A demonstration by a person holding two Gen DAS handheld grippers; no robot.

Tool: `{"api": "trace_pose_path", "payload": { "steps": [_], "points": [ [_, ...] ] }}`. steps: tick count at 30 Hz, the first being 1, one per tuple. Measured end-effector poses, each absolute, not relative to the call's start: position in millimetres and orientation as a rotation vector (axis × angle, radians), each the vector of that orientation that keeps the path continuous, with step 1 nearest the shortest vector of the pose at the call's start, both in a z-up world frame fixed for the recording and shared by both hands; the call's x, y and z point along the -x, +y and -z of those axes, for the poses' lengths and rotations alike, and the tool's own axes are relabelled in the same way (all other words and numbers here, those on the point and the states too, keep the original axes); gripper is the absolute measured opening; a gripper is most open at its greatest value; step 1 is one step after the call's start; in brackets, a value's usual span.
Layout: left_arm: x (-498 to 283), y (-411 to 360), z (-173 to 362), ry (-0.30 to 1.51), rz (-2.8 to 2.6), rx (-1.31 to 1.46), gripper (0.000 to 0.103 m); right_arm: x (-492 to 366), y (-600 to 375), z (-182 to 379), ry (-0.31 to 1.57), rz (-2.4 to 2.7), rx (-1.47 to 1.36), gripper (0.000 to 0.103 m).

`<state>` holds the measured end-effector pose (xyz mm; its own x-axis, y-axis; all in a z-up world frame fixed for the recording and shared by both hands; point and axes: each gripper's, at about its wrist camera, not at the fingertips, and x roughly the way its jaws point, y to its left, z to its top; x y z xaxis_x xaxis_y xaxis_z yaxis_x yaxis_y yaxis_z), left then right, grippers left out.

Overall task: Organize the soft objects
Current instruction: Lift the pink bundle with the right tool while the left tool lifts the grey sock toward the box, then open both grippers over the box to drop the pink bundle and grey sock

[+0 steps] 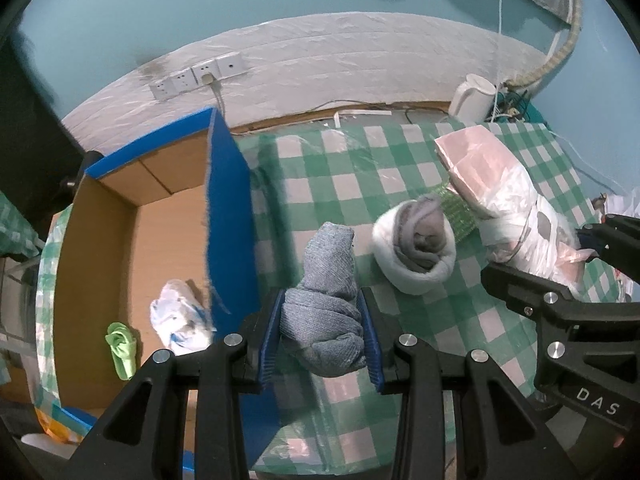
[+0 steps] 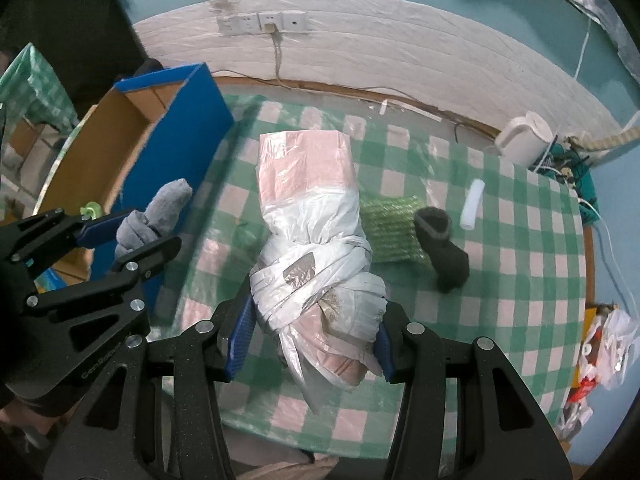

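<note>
Fingers clamped: left gripper (image 1: pixel 322 332) on grey sock roll (image 1: pixel 326 300), right gripper (image 2: pixel 308 340) on plastic-wrapped bundle (image 2: pixel 312 264).

We see our left gripper (image 1: pixel 322 340): matte black linkage arms with cut-out openings | round silver screws at the pivots | ribbed blue pads (image 1: pixel 270 336) lining the fingers | our right gripper (image 2: pixel 310 340): same black frame, silver screws, blue pads | white letters "DAS" on its black side, seen from the left wrist
</note>
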<state>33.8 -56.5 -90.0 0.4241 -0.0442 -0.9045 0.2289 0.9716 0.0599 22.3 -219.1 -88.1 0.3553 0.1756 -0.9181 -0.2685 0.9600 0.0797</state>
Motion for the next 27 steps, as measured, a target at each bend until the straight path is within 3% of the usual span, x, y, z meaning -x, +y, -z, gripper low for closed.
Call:
{"api": "trace_pose_path", "payload": {
  "steps": [27],
  "points": [
    [-37.3, 52.3, 64.1, 1.065, 0.017, -0.065, 0.037, -38.4, -114.4, 62.7, 1.125, -0.42, 0.182, 0.05]
  ]
}}
